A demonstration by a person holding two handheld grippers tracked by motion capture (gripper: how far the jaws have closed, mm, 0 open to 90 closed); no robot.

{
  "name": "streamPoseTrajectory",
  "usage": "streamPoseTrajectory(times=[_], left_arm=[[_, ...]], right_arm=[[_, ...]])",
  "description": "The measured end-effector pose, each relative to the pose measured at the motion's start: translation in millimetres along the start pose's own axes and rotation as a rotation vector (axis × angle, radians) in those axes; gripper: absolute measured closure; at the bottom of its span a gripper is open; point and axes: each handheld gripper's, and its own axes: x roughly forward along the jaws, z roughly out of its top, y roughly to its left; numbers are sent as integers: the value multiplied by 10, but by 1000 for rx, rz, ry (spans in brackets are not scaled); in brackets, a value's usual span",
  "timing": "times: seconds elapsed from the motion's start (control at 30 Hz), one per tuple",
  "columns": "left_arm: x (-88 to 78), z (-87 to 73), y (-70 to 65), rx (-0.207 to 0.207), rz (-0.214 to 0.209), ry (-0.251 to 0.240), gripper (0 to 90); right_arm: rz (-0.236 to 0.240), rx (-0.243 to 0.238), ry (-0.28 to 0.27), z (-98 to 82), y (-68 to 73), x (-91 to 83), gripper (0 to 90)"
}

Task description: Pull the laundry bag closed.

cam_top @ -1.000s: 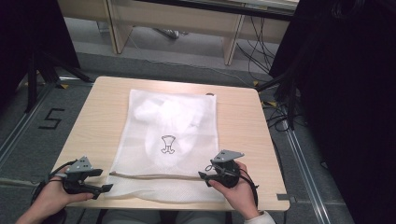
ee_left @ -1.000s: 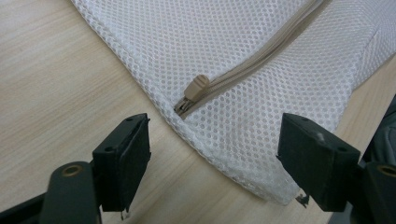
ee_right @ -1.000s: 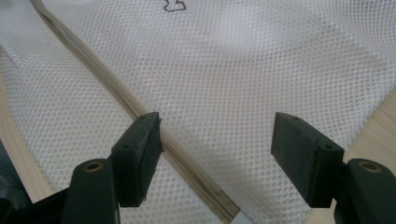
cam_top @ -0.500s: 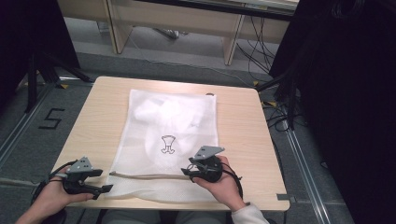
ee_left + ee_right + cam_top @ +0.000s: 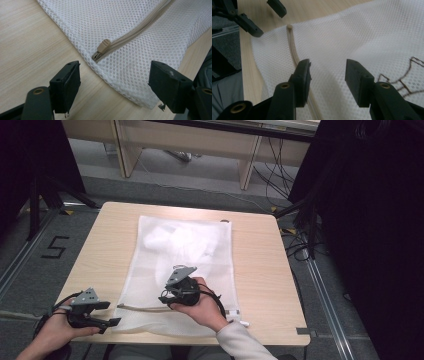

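Observation:
A white mesh laundry bag [image 5: 200,250] lies flat on the wooden table [image 5: 260,270], with a beige zipper [image 5: 142,308] along its near edge. My left gripper [image 5: 111,314] rests at the bag's near left corner. It stands open [image 5: 115,67], with the zipper pull [image 5: 103,46] just ahead between the jaws, untouched. My right gripper [image 5: 166,300] hovers over the bag's near middle, pointing left. Its jaws [image 5: 327,63] have just been closing and still stand apart above flat mesh [image 5: 352,30], the zipper [image 5: 293,50] beside one jaw. Nothing is gripped.
A white garment [image 5: 170,237] bulges inside the bag's far half, and a dark printed outline [image 5: 409,72] marks the mesh. A small tag [image 5: 245,323] sticks out at the near right corner. Cables and black stands surround the table; a "5" [image 5: 54,247] marks the floor.
My right gripper has slid left along the bag's near edge, from the right corner to the middle, and its jaws have narrowed. The left gripper has stayed put.

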Motion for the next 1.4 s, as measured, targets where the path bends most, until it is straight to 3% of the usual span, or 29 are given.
streamPoseTrajectory(times=[0.13,0.33,0.67,0.7,0.8,1.03,1.07,1.4], left_arm=[[7,-3,-10,-18,-1,-16,248],[3,-2,-1,-10,5,-8,248],[-1,-5,-5,-15,5,-10,249],[0,-8,-11,-31,0,-11,249],[-11,-2,5,-5,6,-9,250],[-11,-3,5,-6,3,-7,251],[-7,-7,-4,-25,1,-8,251],[-5,-7,-5,-29,-1,-7,251]], right_arm=[[21,-19,6,111,25,115,568],[51,-36,5,225,61,215,569],[80,-48,17,320,91,419,598],[87,-51,23,333,102,437,604],[102,-55,31,375,136,498,611],[126,-48,43,430,174,628,629],[132,-50,51,435,181,644,633],[153,-50,60,465,216,793,668]])
